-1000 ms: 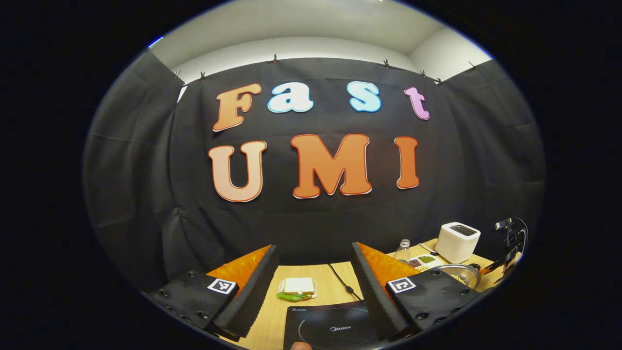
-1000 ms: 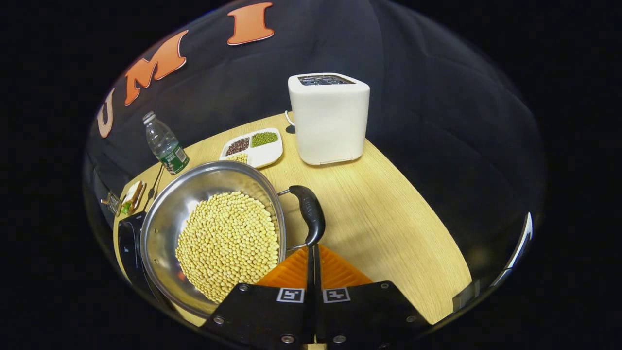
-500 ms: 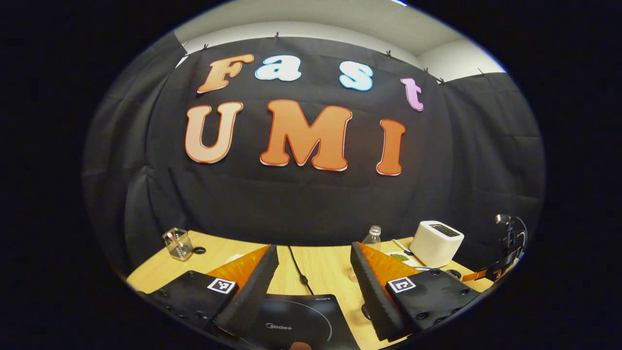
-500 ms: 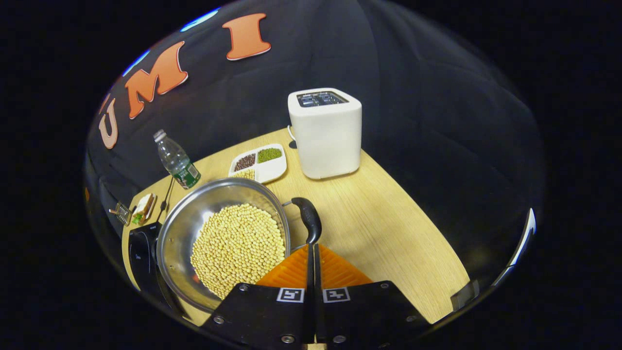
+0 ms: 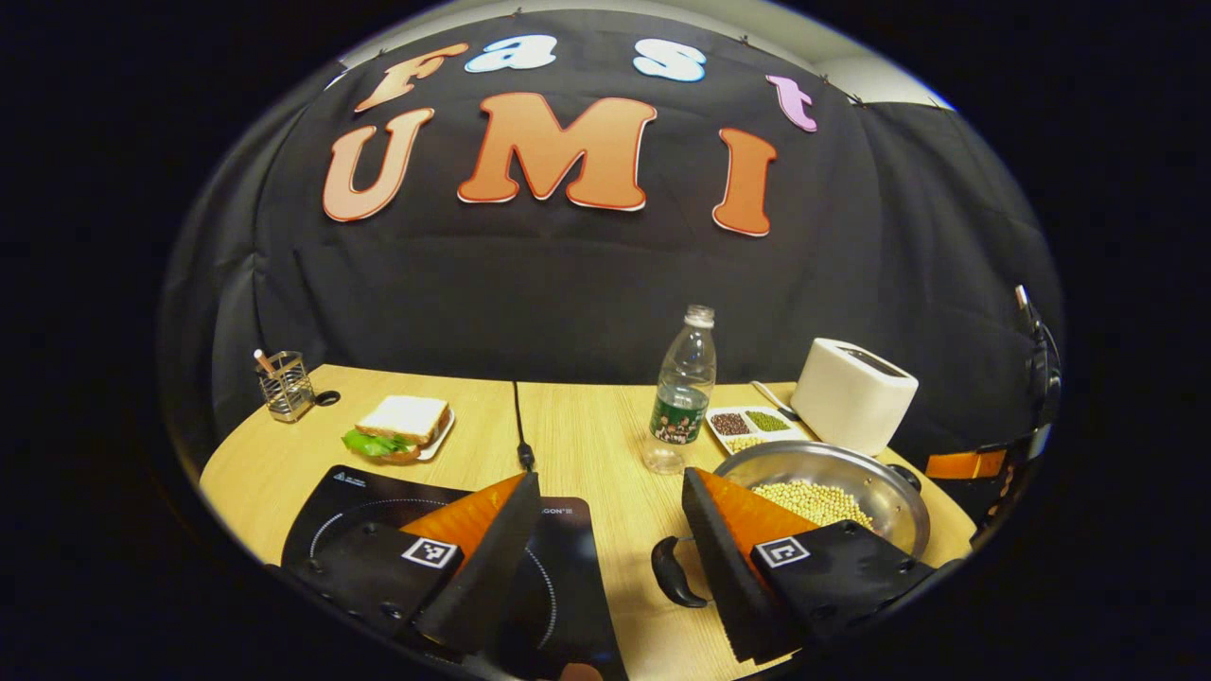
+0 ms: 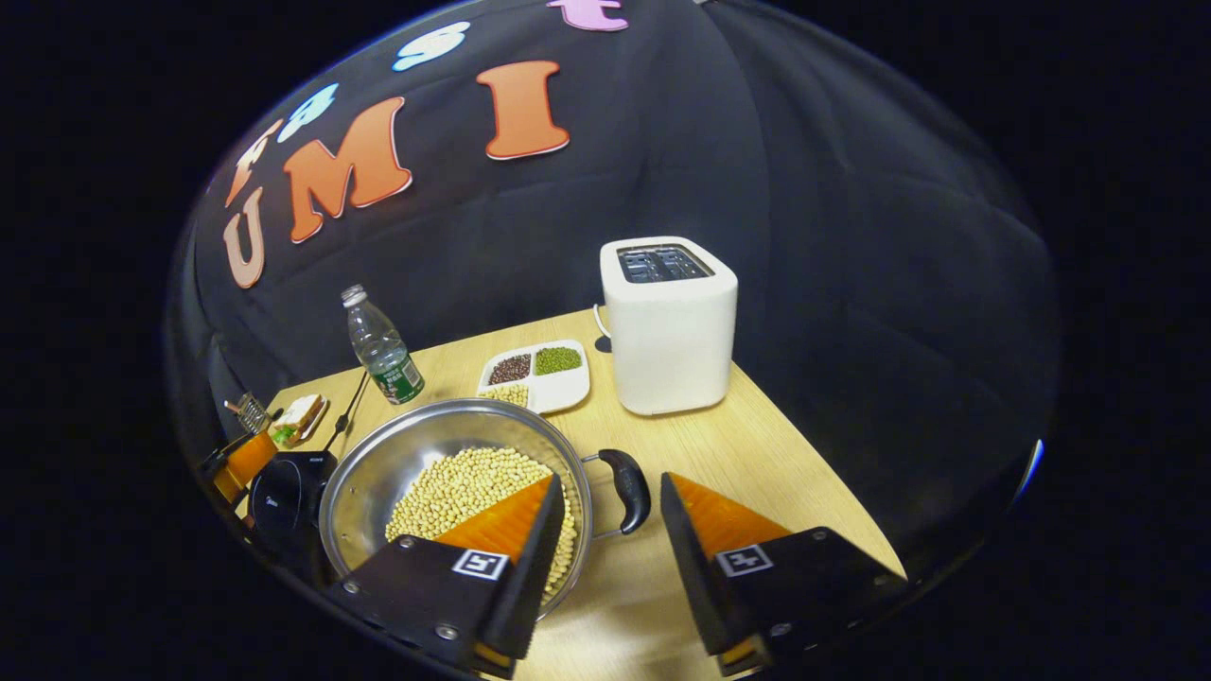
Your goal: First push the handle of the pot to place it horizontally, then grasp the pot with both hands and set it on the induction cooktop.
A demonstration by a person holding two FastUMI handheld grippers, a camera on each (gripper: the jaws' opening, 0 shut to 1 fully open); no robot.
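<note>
A steel pot (image 6: 378,473) full of yellow beans (image 6: 464,482) stands on the wooden table, right of the black induction cooktop (image 5: 326,506). The pot's black right handle (image 6: 629,487) lies between the fingers of my right gripper (image 6: 610,482), which is open; its left finger hangs over the beans. My left gripper (image 5: 610,478) is open too. One of its fingers is over the cooktop, the other over the pot's (image 5: 851,473) near rim. The pot's black left handle (image 5: 672,572) sits just inside that finger.
A water bottle (image 5: 683,388), a white divided tray of beans (image 5: 752,424) and a white toaster (image 5: 851,392) stand behind the pot. A sandwich on a plate (image 5: 402,426) and a wire holder (image 5: 284,383) are at the far left. The cooktop's cord (image 5: 518,426) runs back.
My right gripper has opened from shut and now straddles the pot's right handle. The left gripper has tipped down and moved toward the pot's left handle.
</note>
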